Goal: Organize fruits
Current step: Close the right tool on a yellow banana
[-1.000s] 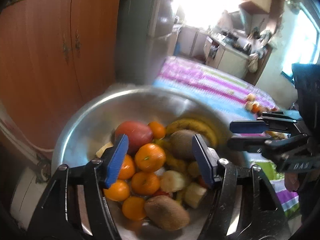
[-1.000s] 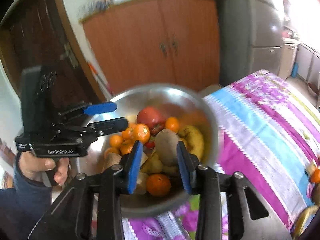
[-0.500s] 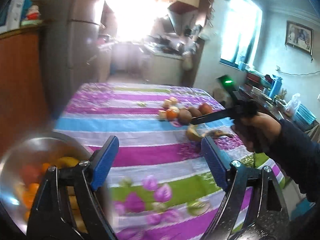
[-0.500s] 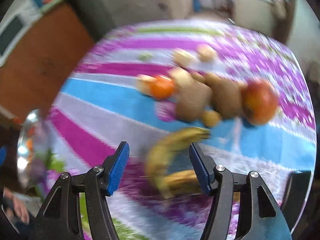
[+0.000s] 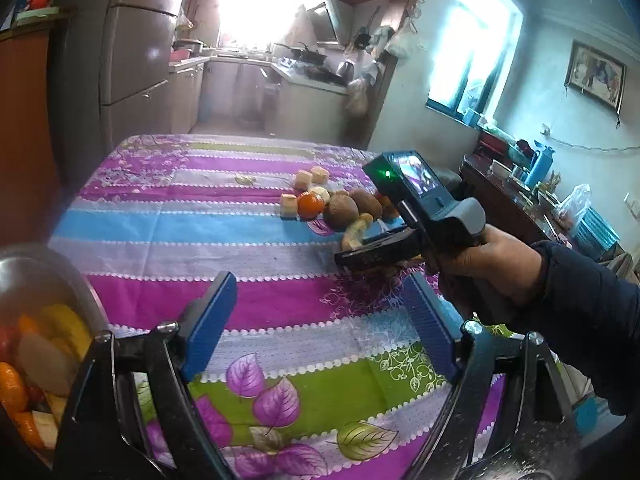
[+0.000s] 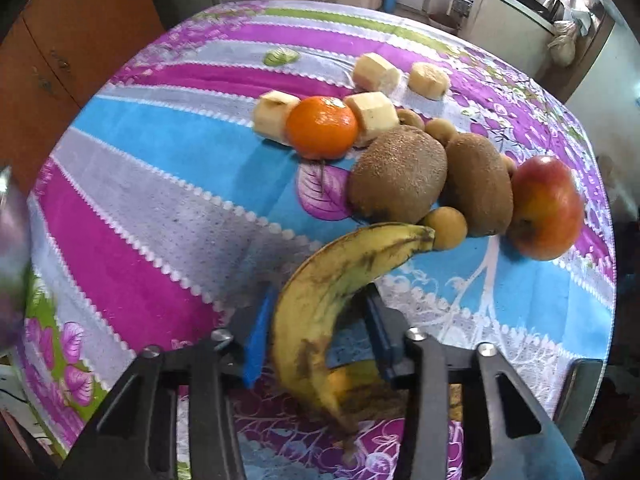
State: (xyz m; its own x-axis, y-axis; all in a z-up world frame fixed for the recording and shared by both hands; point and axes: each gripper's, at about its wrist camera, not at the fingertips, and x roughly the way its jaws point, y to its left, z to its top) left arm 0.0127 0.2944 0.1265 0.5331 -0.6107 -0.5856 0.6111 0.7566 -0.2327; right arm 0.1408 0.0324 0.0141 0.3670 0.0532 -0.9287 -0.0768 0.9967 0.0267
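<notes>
Two blue pads of my right gripper [image 6: 316, 334] straddle a spotted banana [image 6: 320, 300] lying on the striped tablecloth [image 6: 160, 208]; whether they press it, I cannot tell. My left gripper [image 5: 316, 324] is spread wide, holding nothing. Beyond the banana lie two big kiwis [image 6: 398, 174], one mandarin [image 6: 322, 126], one apple [image 6: 546, 208]. At left, a steel bowl [image 5: 60, 276] holds fruit. No legible writing.

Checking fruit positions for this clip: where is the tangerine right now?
In the right wrist view the tangerine sits on the tablecloth up and left of centre, between two pale fruit chunks, just left of the nearer kiwi.
</notes>
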